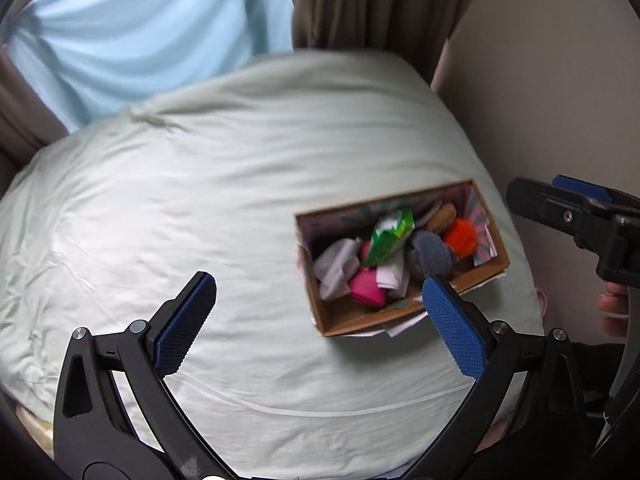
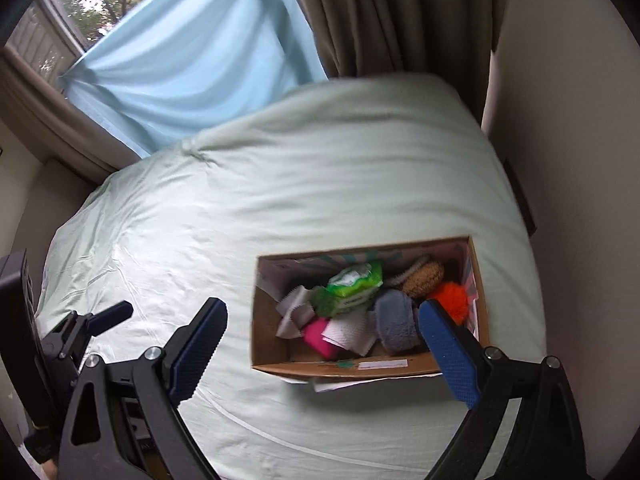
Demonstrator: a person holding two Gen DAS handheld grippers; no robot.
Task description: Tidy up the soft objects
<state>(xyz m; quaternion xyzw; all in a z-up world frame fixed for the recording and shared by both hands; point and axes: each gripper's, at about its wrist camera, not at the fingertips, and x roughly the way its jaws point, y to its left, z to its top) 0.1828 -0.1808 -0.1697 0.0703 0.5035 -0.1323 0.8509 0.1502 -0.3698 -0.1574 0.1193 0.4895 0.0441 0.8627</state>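
Observation:
A brown cardboard box (image 1: 344,316) (image 2: 280,366) sits on the pale green bed (image 1: 200,208) (image 2: 320,184). It holds several soft things: a green packet (image 1: 390,236) (image 2: 352,286), a grey plush pad (image 1: 430,254) (image 2: 394,320), an orange pom-pom (image 1: 460,236) (image 2: 452,296), a pink cloth (image 1: 366,286) (image 2: 316,334), white cloths (image 1: 336,266) (image 2: 348,332) and a tan knitted piece (image 1: 442,216) (image 2: 422,276). My left gripper (image 1: 320,320) is open and empty, above the bed just left of the box. My right gripper (image 2: 324,344) is open and empty, above the box's near side.
A light blue curtain (image 1: 132,32) (image 2: 192,64) and a brown curtain (image 1: 372,4) (image 2: 400,12) hang behind the bed. A beige wall (image 1: 552,92) (image 2: 572,160) runs along the bed's right side. The right gripper's body (image 1: 580,216) shows at right, the left one (image 2: 80,332) at left.

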